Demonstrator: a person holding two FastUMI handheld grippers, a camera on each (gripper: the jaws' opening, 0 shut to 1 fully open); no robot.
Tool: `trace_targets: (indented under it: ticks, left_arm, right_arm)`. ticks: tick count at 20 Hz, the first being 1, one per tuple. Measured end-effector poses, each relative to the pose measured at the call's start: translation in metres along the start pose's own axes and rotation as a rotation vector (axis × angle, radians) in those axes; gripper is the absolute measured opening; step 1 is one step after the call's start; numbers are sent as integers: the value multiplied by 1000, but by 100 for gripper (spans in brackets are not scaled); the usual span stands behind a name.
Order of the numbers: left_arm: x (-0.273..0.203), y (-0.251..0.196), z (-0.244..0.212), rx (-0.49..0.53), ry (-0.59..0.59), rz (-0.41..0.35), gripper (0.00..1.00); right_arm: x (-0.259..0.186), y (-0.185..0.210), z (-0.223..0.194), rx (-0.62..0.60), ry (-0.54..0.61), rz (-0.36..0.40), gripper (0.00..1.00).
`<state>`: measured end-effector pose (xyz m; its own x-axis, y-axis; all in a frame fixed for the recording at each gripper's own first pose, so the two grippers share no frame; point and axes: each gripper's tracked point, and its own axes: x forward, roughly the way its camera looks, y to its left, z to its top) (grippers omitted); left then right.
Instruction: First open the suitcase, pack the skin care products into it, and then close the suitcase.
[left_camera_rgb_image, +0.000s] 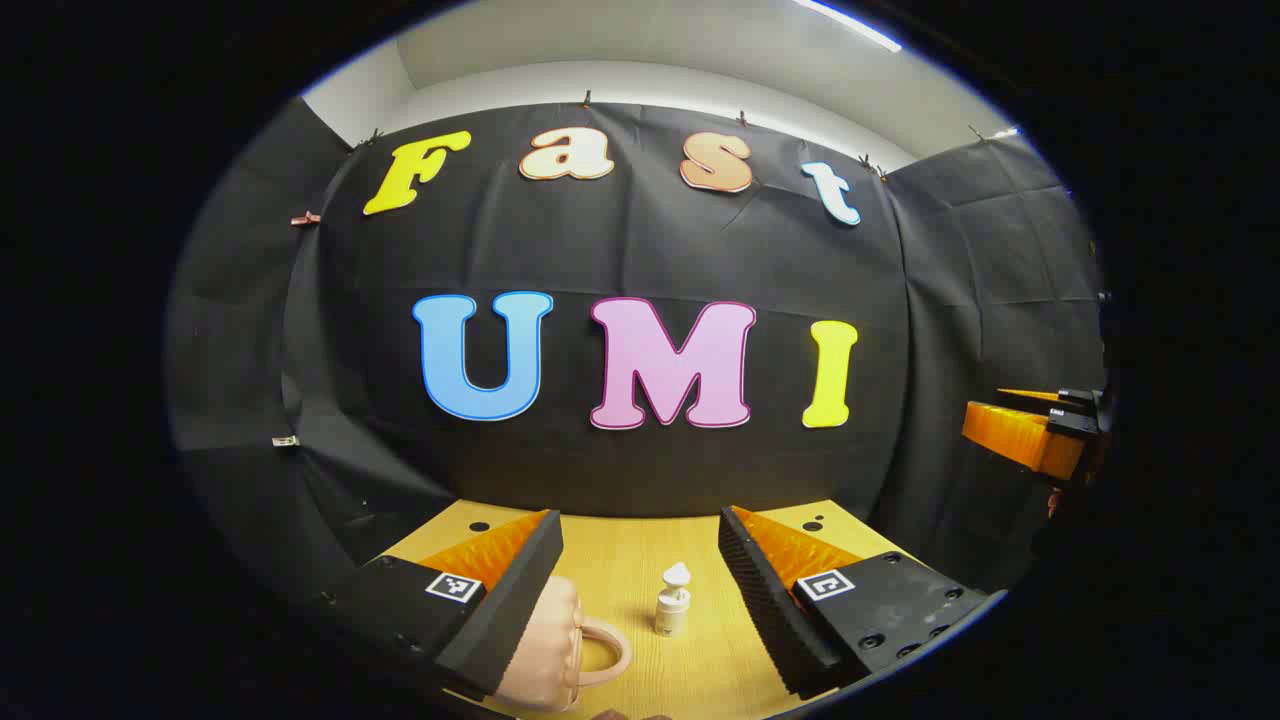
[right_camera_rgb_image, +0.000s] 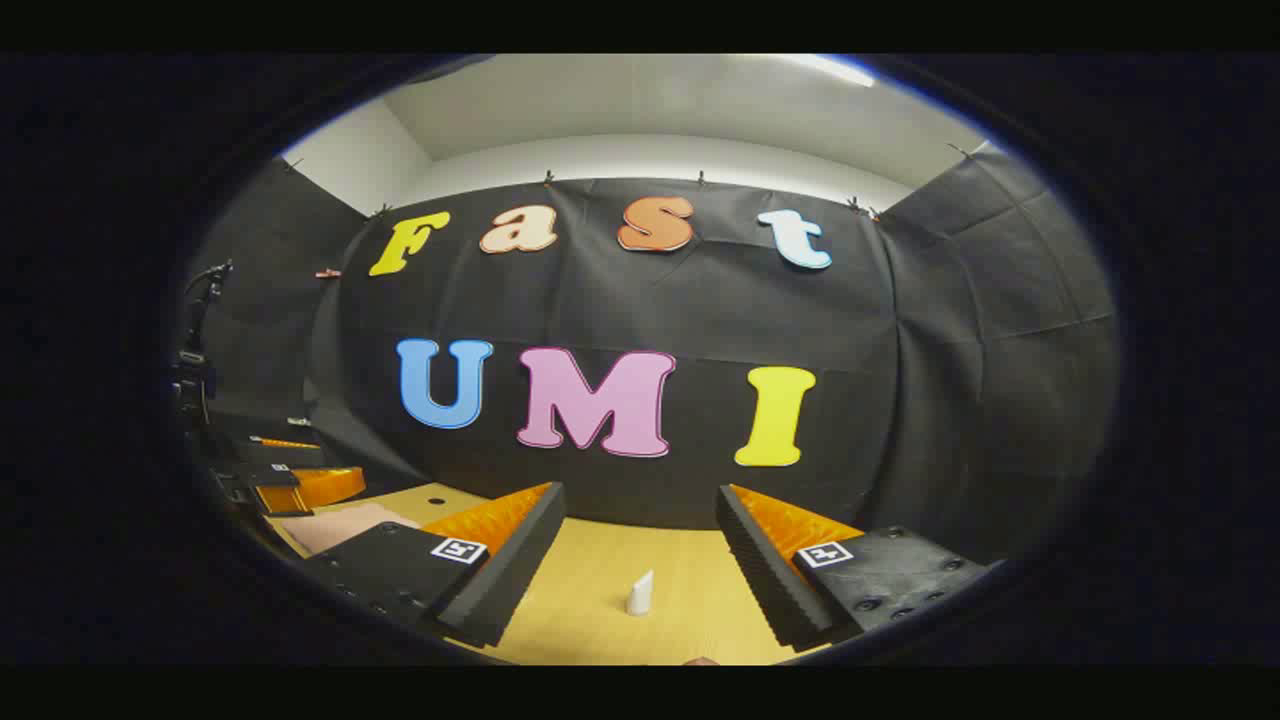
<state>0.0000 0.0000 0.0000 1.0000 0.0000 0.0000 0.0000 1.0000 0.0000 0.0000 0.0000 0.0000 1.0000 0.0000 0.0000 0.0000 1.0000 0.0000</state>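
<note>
In the left gripper view a small white pump bottle (left_camera_rgb_image: 672, 600) stands upright on the wooden table (left_camera_rgb_image: 625, 555), ahead of my open left gripper (left_camera_rgb_image: 640, 520) and between its fingers' lines. A pink suitcase (left_camera_rgb_image: 545, 645) with a loop handle lies shut at the lower left, partly hidden behind the left finger. In the right gripper view a small white tube (right_camera_rgb_image: 640, 593) stands on the table (right_camera_rgb_image: 600, 565) ahead of my open right gripper (right_camera_rgb_image: 640, 492). The pink suitcase (right_camera_rgb_image: 335, 525) lies at the left, with the left gripper (right_camera_rgb_image: 290, 487) above it. Neither gripper holds anything.
The black cloth wall closes the table's far edge and both sides. Small dark holes (left_camera_rgb_image: 479, 526) mark the tabletop near the back. The right gripper (left_camera_rgb_image: 1035, 435) hangs at the far right of the left gripper view, held by a hand.
</note>
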Motion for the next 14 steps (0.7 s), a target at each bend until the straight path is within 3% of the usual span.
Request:
trace_targets:
  ticks: [8, 14]
  left_arm:
    - [7, -1, 14, -3, -28, -40, 99]
    - [5, 7, 16, 59, -50, -41, 99]
  right_arm:
    - [7, -12, 9, -18, -24, -36, 95]
    - [10, -20, -14, 10, 42, -50, 95]
